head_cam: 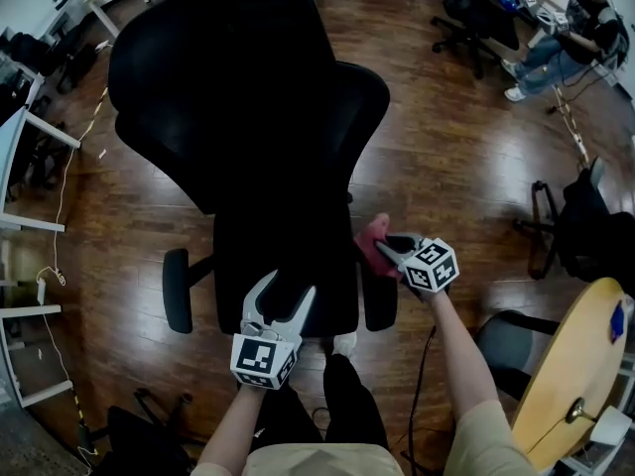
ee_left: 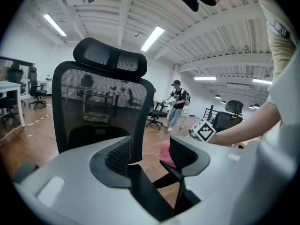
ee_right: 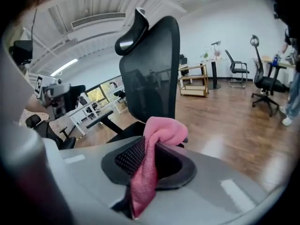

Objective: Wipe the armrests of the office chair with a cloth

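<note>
The black office chair (head_cam: 248,97) stands in front of me, mesh back at the top of the head view and seat below it. Its left armrest (head_cam: 177,291) is bare. My right gripper (head_cam: 385,248) is shut on a pink cloth (head_cam: 371,240) just above the front of the right armrest (head_cam: 379,303). In the right gripper view the cloth (ee_right: 152,165) hangs bunched between the jaws of the right gripper (ee_right: 150,151). My left gripper (head_cam: 285,292) hovers open over the seat, holding nothing. In the left gripper view, the left gripper (ee_left: 150,154) frames the chair back (ee_left: 101,107) and the cloth (ee_left: 165,154).
Dark wooden floor surrounds the chair. A round wooden table (head_cam: 573,370) stands at the lower right, with a black chair (head_cam: 585,236) beyond it. A seated person (head_cam: 580,23) and another chair (head_cam: 476,13) are at the far right. White desks (head_cam: 25,127) and cables line the left.
</note>
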A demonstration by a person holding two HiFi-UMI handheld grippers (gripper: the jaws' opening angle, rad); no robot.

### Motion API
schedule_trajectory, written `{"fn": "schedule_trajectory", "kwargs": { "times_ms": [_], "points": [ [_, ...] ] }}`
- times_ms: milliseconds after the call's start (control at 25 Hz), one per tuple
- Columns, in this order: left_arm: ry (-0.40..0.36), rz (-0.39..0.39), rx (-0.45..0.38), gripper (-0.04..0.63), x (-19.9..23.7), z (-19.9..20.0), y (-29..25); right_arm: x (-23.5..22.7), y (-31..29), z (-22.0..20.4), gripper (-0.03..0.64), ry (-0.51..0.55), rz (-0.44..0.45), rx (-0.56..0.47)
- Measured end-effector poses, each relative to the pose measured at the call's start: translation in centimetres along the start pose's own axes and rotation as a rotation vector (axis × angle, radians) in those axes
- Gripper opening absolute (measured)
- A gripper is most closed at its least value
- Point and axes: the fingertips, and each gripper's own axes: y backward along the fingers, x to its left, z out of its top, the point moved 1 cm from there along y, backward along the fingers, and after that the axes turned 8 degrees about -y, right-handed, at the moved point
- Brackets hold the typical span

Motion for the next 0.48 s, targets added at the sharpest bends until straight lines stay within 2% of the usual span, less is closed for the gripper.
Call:
{"fn": "schedule_trajectory", "kwargs": {
  "times_ms": [80,200,320,480],
  "points": [
    [0.005,0.010,0.004,0.233,0.2,-0.3,0.2,-1.1,-1.4,-0.3,0.066,-0.004,-0.006,0.045],
    [0.014,0.011,0.008,0.232,-0.1,-0.7,0.4,-0.2,-0.8,-2.2,0.066,-0.060,0.023,0.009],
    [0.009,-0.005,0.001,0.232,-0.6,-0.4,0.0,2.3,1.7,-5.9,0.066,-0.091,0.066,-0.014],
    [0.011,-0.025,-0.012,0.232,-1.5,0.3,-0.7,6.7,5.3,-11.9,0.066,-0.096,0.096,0.031]
  ]
}}
